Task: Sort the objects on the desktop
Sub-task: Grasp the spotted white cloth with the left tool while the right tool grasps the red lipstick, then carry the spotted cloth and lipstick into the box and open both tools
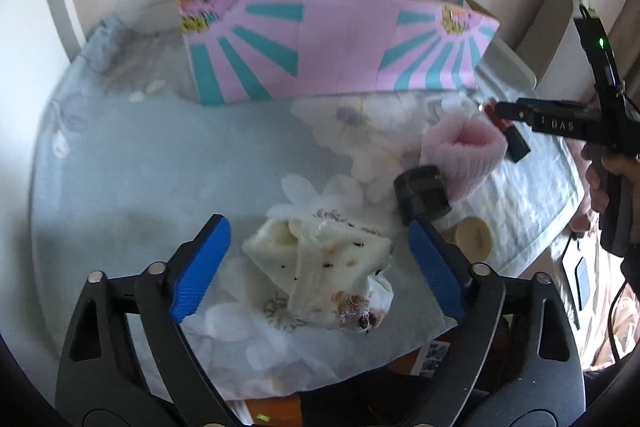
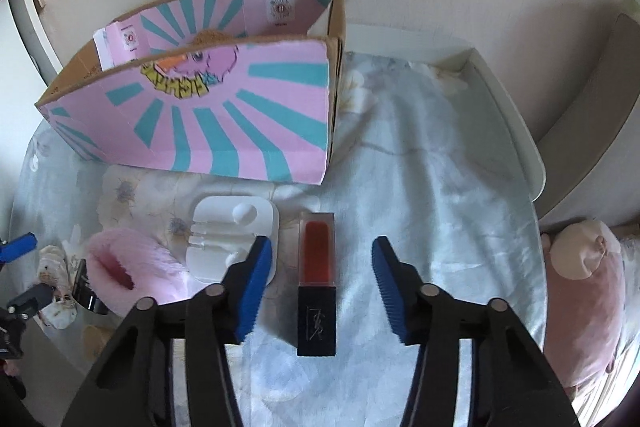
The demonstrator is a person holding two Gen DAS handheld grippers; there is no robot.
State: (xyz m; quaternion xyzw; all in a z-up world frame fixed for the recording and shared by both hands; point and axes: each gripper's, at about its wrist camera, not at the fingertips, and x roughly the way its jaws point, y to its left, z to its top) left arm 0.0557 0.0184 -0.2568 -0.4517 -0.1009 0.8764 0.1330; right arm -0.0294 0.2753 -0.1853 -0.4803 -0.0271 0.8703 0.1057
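My left gripper (image 1: 318,227) stands open over a crumpled white cloth (image 1: 320,267) with dark specks. The cloth lies between the blue pads, which do not touch it. A black jar (image 1: 422,197) stands just beyond the right pad, next to a fuzzy pink sock (image 1: 468,151). My right gripper (image 2: 320,243) is open astride a black-capped red lipstick (image 2: 317,287) lying on the flowered tablecloth, with a gap on both sides. A white moulded holder (image 2: 232,239) lies left of the lipstick, close to the left pad. The pink sock (image 2: 120,267) lies further left.
A pink and teal cardboard box (image 2: 224,119), open at the top, stands at the back of the table; the same box (image 1: 336,43) shows in the left wrist view. A cream round lid (image 1: 474,237) lies near the jar. A pink plush toy (image 2: 584,307) sits off the table's right edge.
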